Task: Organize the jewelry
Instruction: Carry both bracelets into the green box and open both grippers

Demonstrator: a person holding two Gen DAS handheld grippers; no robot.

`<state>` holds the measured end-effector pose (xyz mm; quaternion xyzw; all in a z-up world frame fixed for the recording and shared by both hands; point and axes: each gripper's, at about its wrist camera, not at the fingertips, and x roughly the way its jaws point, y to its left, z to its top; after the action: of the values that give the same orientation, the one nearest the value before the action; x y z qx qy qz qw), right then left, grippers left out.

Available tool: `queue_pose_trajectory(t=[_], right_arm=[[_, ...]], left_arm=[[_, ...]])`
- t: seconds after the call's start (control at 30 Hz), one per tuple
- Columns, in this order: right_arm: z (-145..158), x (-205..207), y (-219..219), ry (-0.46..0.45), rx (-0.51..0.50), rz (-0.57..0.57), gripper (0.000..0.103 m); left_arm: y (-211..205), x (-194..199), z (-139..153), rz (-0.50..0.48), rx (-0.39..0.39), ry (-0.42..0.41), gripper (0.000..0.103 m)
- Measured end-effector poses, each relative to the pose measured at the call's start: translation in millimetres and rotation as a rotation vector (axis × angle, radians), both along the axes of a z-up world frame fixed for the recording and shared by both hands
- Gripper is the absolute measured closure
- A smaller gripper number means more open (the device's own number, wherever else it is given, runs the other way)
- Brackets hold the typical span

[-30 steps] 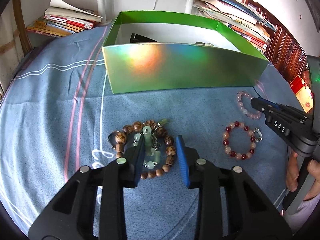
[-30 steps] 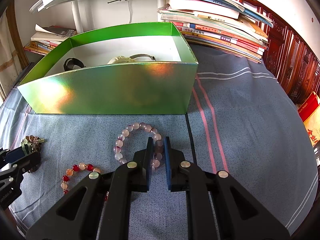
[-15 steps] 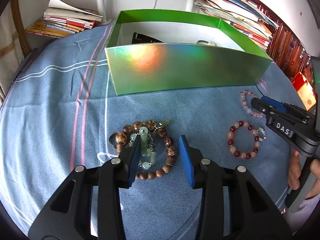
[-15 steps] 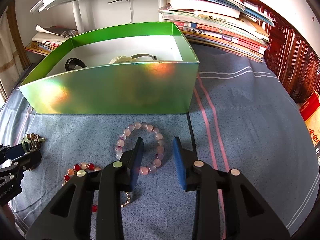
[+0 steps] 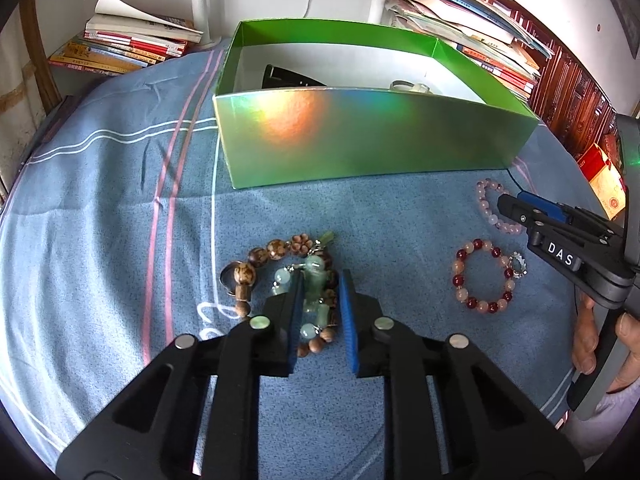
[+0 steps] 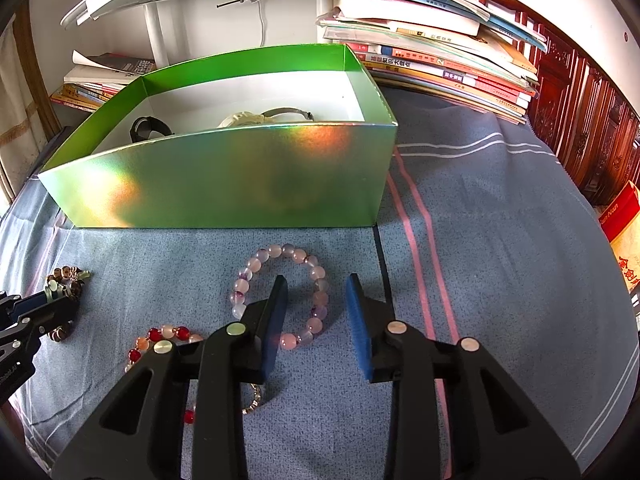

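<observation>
At the left of the blue striped bedsheet (image 5: 100, 208), the wooden bead bracelet (image 5: 256, 268) is lying tangled with a jade-green bead bracelet and pendant (image 5: 314, 280), and the left gripper (image 5: 320, 292) is sitting right over this bundle with its blue pads a little apart, straddling the green strand; the pads are near the beads, but I cannot tell whether they are pressing on them, so nothing looks clamped. The strand's long axis is running straight ahead between the fingers, toward the green box (image 5: 372, 140), which is standing just beyond with its near wall facing the gripper. Moving rightward, the red-and-peach bead bracelet (image 5: 482, 276) with a small silver ring charm (image 5: 517, 266) is lying flat between the two grippers, closer to the right one. Further right, the pale pink bead bracelet (image 6: 280, 292) is resting flat just in front of the box, and the right gripper (image 6: 316, 304) is standing wide apart above it, its left finger over the open middle of the loop and its right finger outside, so the loop's right arc is lying between the pads. Judging from this, each arm is taking its own nearest piece, and the box is lying directly forward of both, already holding a black band (image 6: 148, 128) and a pale watch-like piece (image 6: 248, 118).
</observation>
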<state>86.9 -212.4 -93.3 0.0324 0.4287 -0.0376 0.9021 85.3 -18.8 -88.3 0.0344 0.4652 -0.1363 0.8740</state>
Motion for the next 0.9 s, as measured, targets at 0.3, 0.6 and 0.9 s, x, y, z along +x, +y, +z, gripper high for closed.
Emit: queue_pose_trajectory(t=[0.3,0.6,0.9], right_arm=[[4,-5,0,0.015,0.011,-0.004,0.095],[52,-23,6,-0.103,0.032,0.029,0.095],[104,-18,10,-0.211,0.012,0.061,0.095]], left_arm=[[3,-4,12,0.008,0.014,-0.043,0.096],[14,-13,41,0.006,-0.026,-0.108,0.096],[18,-5,78,0.002,-0.048,-0.174,0.096]])
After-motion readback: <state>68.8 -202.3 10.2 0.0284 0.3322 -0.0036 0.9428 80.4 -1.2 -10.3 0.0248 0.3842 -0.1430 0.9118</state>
